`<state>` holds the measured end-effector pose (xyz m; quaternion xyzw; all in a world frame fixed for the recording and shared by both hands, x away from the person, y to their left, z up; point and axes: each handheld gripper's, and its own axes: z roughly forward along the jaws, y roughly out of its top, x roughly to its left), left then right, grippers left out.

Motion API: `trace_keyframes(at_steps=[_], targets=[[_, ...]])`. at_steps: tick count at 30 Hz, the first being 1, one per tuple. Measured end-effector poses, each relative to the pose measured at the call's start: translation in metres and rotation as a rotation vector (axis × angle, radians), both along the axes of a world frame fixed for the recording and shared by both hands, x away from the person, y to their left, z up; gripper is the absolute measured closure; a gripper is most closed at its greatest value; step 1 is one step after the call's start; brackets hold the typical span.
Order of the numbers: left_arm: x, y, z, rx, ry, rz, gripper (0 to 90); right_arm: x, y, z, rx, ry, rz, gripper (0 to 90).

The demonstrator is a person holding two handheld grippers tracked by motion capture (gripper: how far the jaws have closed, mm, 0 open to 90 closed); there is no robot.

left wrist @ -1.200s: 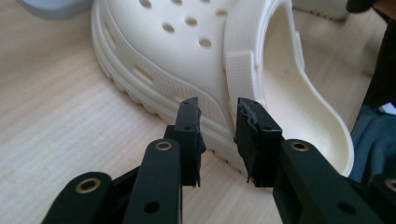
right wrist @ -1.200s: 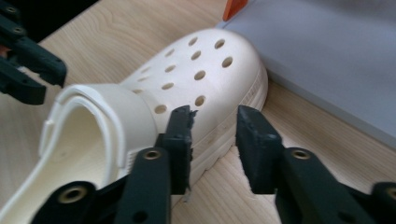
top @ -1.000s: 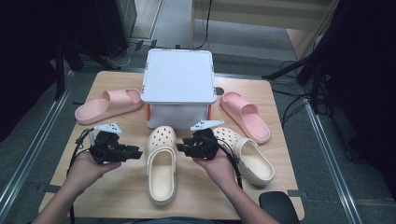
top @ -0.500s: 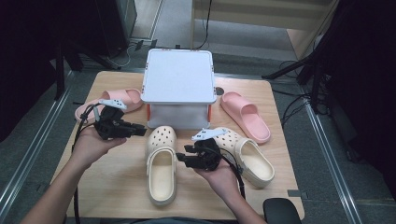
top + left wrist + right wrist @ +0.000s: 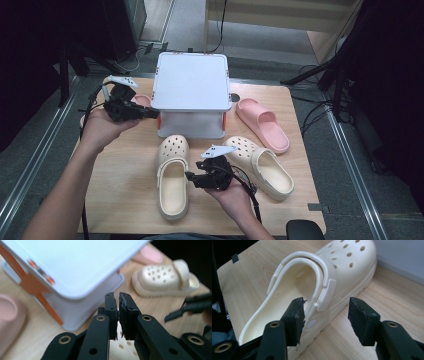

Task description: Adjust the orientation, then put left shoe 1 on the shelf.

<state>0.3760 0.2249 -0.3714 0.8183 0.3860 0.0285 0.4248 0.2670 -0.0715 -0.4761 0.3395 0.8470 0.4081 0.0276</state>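
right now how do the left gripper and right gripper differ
The left gripper is raised beside the lidded white box, its jaws just closed to shut on nothing; the right gripper sits low, jaws just opened, straddling the side wall of the near cream clog without pressing. Both have black jaws and a grey plate on top.

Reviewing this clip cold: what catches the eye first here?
The white lidded box with orange latches sits mid-table, cream clogs in front, pink slides at its sides. The right gripper, jaws open, straddles the rim of the left cream clog. The left gripper, shut and empty, points at the box's lid edge.
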Motion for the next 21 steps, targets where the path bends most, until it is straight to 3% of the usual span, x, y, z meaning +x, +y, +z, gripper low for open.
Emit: trace_keyframes(at_steps=[4,7,12,18,21], targets=[[0.014,0.004,0.002,-0.031,0.009,0.016,84.8,-0.002,0.006,-0.003,0.01,0.006,-0.011,43.1],[0.021,0.006,-0.004,0.002,0.006,0.026,84.4,-0.003,0.013,-0.006,-0.003,0.011,-0.008,42.4],[0.025,0.006,-0.008,-0.006,0.002,0.022,84.3,-0.001,0.022,-0.013,-0.017,0.019,-0.017,42.4],[0.026,-0.001,-0.005,0.046,-0.033,0.018,82.7,0.008,0.03,-0.02,-0.019,0.052,-0.056,43.3],[0.028,-0.004,-0.008,0.043,-0.033,0.019,80.9,0.01,0.033,-0.023,-0.047,0.068,-0.065,46.7]])
